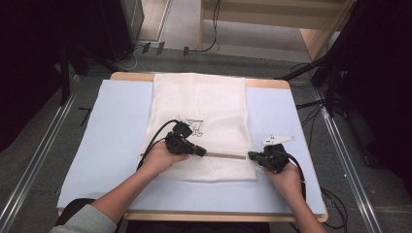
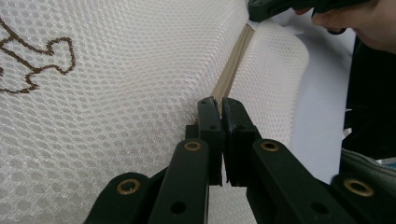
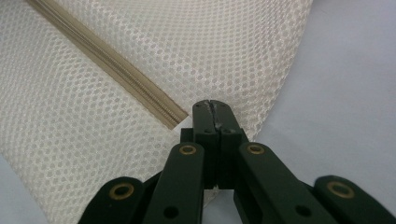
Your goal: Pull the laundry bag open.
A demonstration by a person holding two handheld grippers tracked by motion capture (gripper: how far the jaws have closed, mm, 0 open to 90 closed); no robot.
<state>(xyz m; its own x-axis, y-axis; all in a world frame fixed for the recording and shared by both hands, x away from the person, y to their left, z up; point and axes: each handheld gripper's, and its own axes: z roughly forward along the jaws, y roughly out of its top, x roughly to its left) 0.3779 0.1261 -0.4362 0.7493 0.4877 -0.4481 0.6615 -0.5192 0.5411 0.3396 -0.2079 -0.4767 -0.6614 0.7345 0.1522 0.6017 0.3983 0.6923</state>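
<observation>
Right now both grippers work on a white mesh laundry bag [image 1: 201, 121] lying flat on the pale blue counter [image 1: 116, 136], along its tan zipper [image 1: 226, 156]. In the left gripper view, the left gripper [image 2: 220, 105] has its jaws drawn nearly together at the near end of the zipper, apparently pinching something small there, though what sits between them is too hidden to tell; the zipper line runs straight ahead from its tips, with mesh on both sides and a brown embroidered figure [image 2: 32, 65] well off to its left. At the far end of that line the right gripper [image 1: 252, 156] shows, held by the person's hand. In the right gripper view, the right gripper is clamped shut on the mesh fabric, just to the right of the zipper's end, with the bag's rounded corner [image 3: 285, 88] and bare counter off to its right.
</observation>
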